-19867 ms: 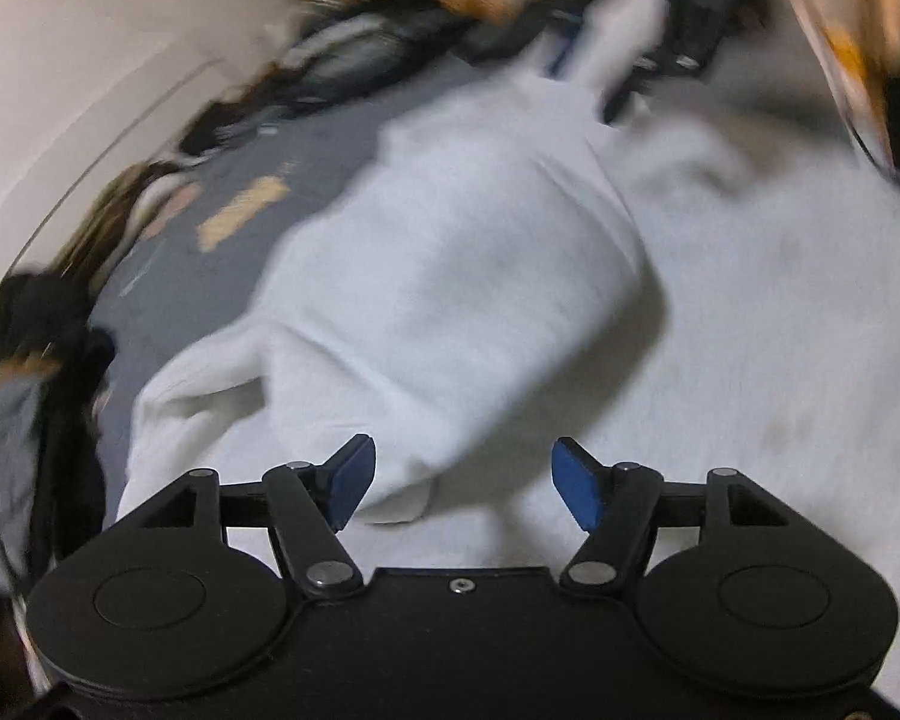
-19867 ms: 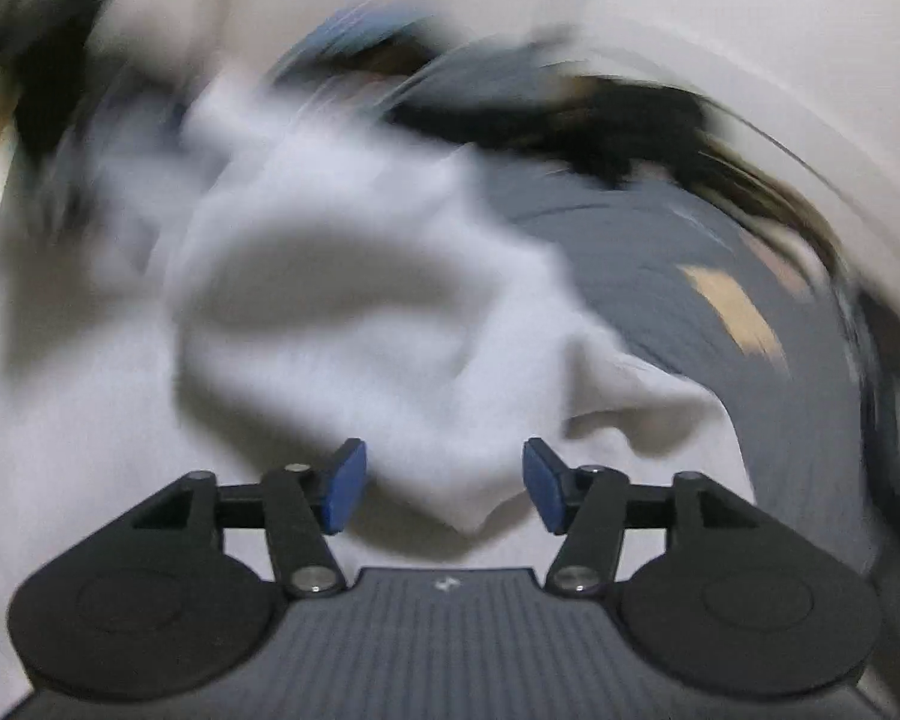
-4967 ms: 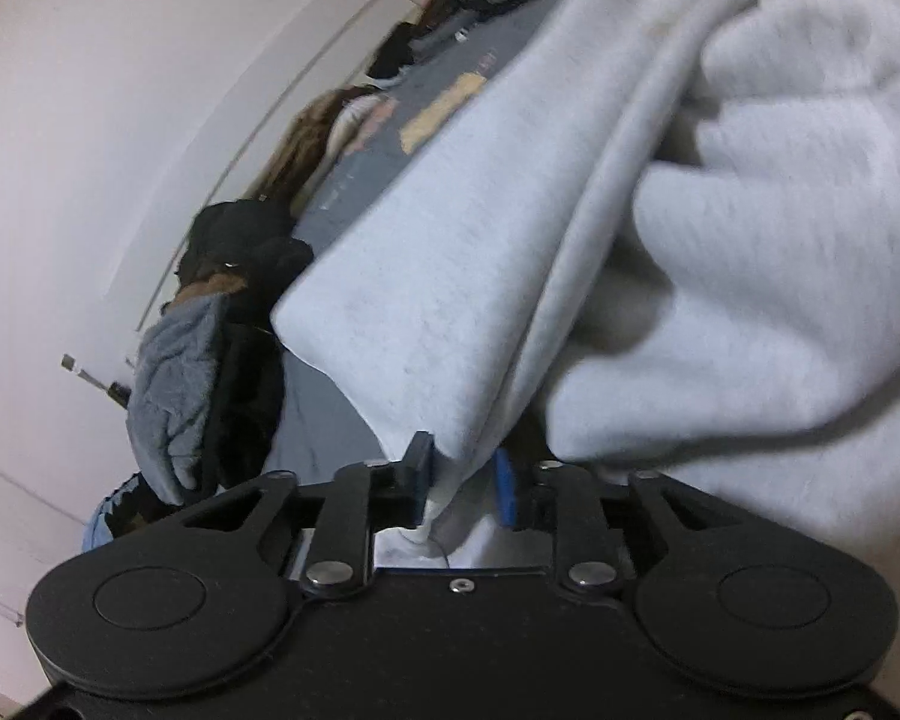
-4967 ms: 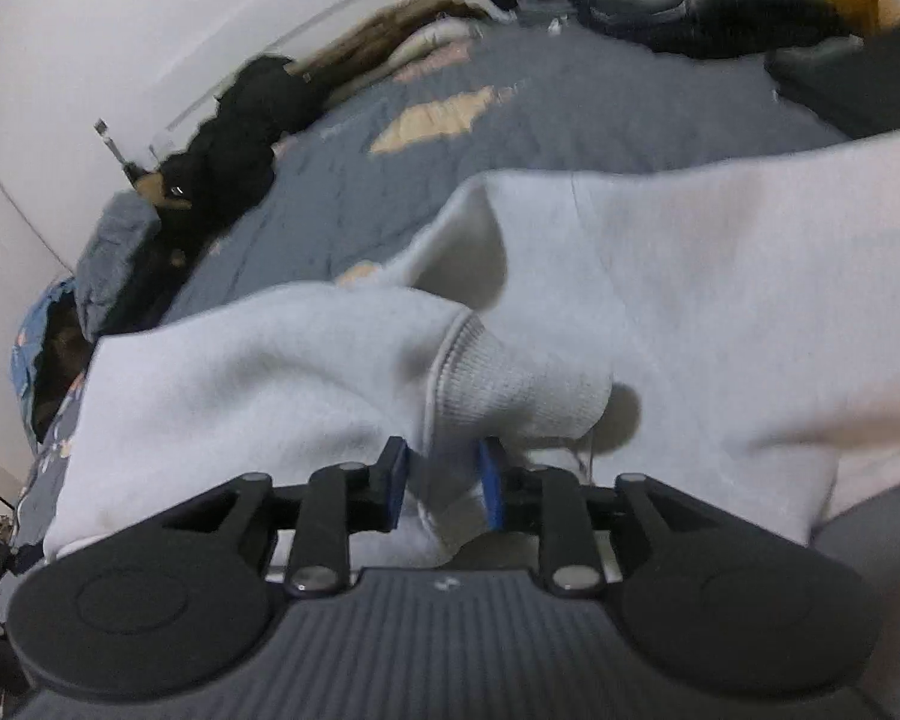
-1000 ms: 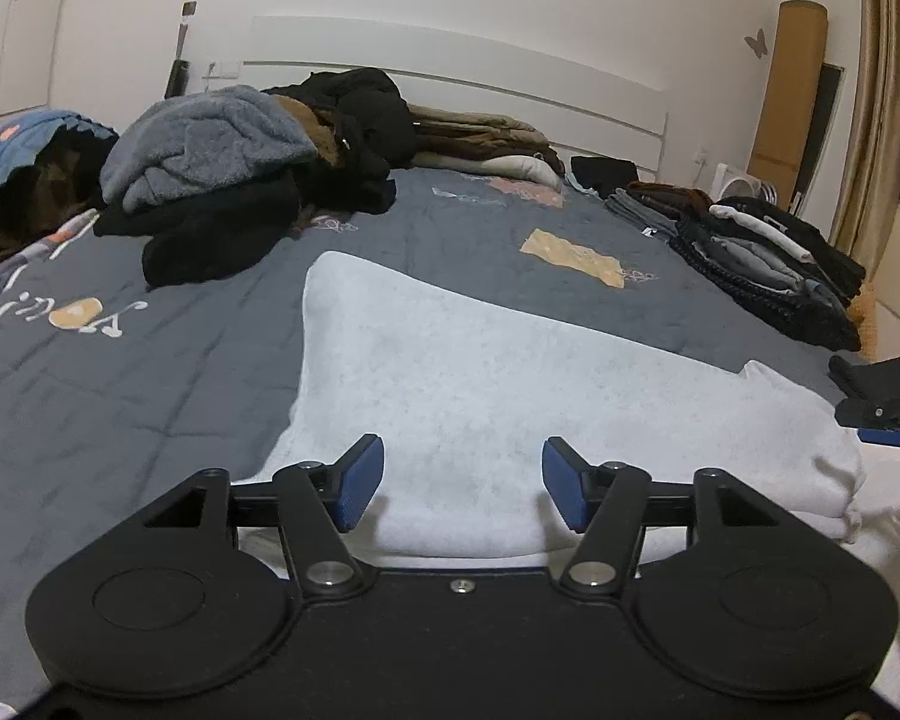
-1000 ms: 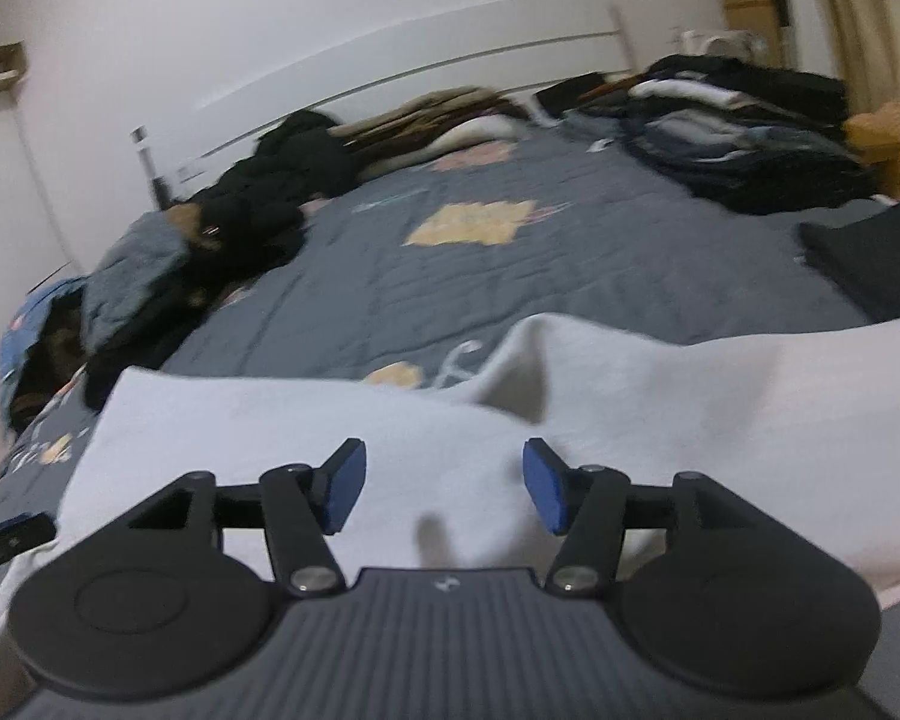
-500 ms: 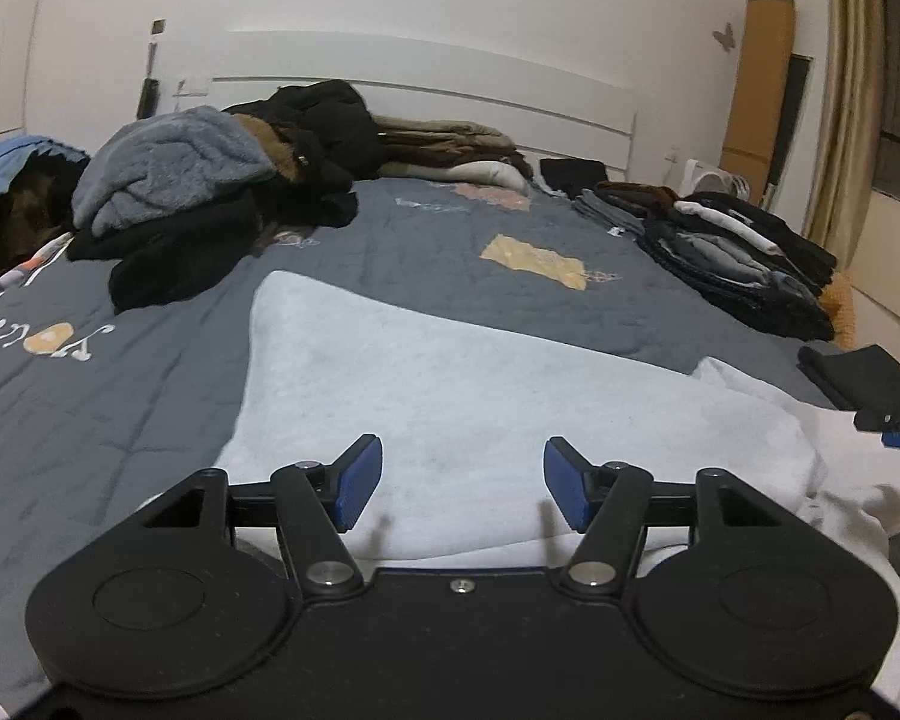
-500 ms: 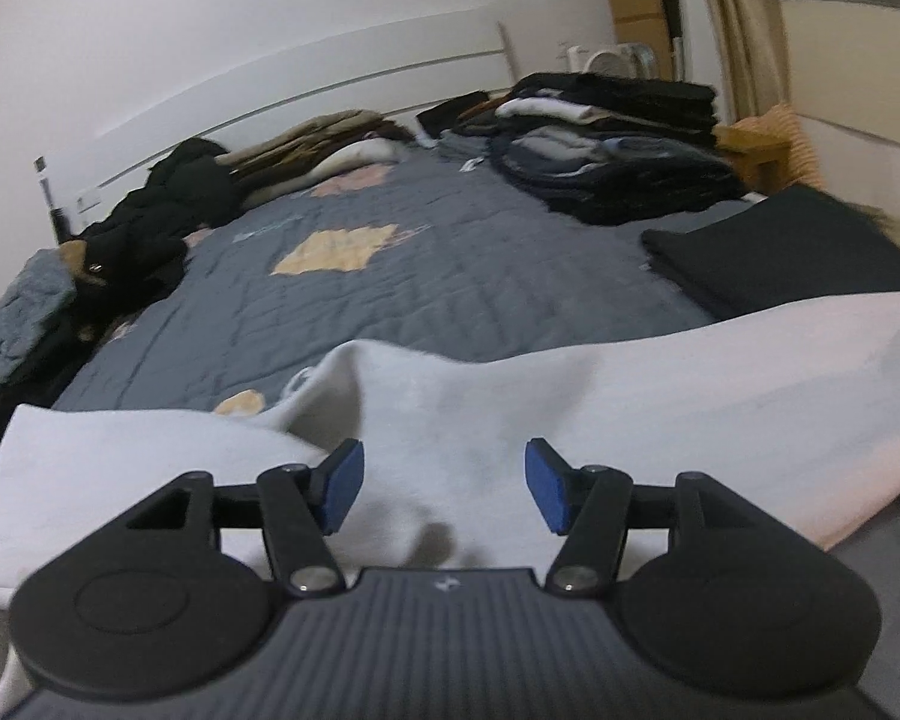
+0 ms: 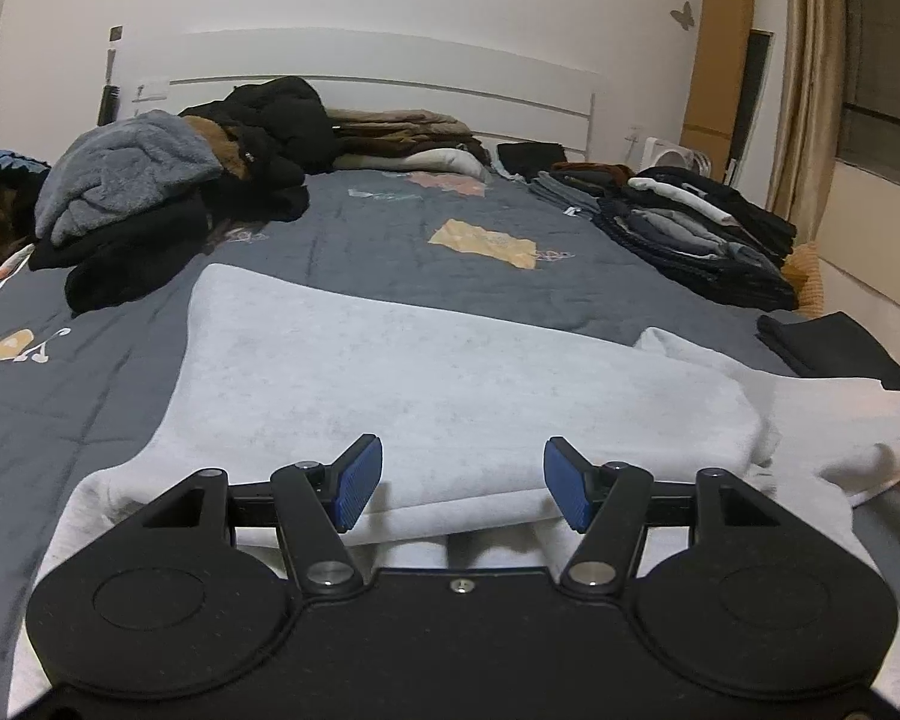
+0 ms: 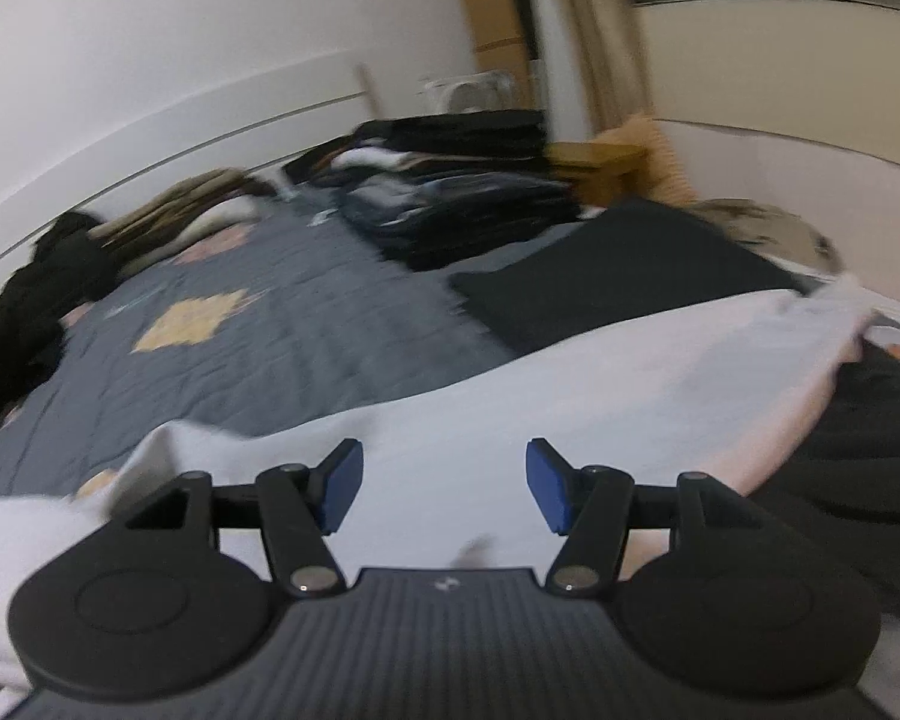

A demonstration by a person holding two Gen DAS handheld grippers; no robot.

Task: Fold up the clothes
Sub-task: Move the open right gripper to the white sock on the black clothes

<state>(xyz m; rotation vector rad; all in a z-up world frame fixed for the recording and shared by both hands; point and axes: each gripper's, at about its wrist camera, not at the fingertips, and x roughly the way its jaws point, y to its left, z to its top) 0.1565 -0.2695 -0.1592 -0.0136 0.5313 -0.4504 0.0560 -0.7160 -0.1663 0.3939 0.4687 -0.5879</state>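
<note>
On the grey quilted bed [image 9: 342,252], one pale grey-white sweatshirt [image 9: 450,384] was laid flat near the foot end, with a second layer of it folded over on top and a sleeve or edge trailing off to the right. No container was seen; the clothes were kept only in heaps and stacks on the quilt. Two loose heaps could be counted on the left side: a grey fleece garment [image 9: 120,174] lying on black clothes, and a black jacket [image 9: 270,126] behind it by the white headboard [image 9: 390,60]. One stack of folded dark clothes [image 9: 690,228] was set along the right edge of the bed, and one folded black piece [image 10: 618,264] lay apart from it, just beyond the sweatshirt. A yellow patch [image 9: 486,243] was printed on the quilt; lettering at the left edge was too partial to be read.

The left claw [image 9: 462,483] was held wide above the near hem of the sweatshirt, nothing gripped between its blue pads [image 9: 360,480]. The right claw [image 10: 444,486] was likewise spread wide and empty over the sweatshirt's right part, though that view was blurred.
</note>
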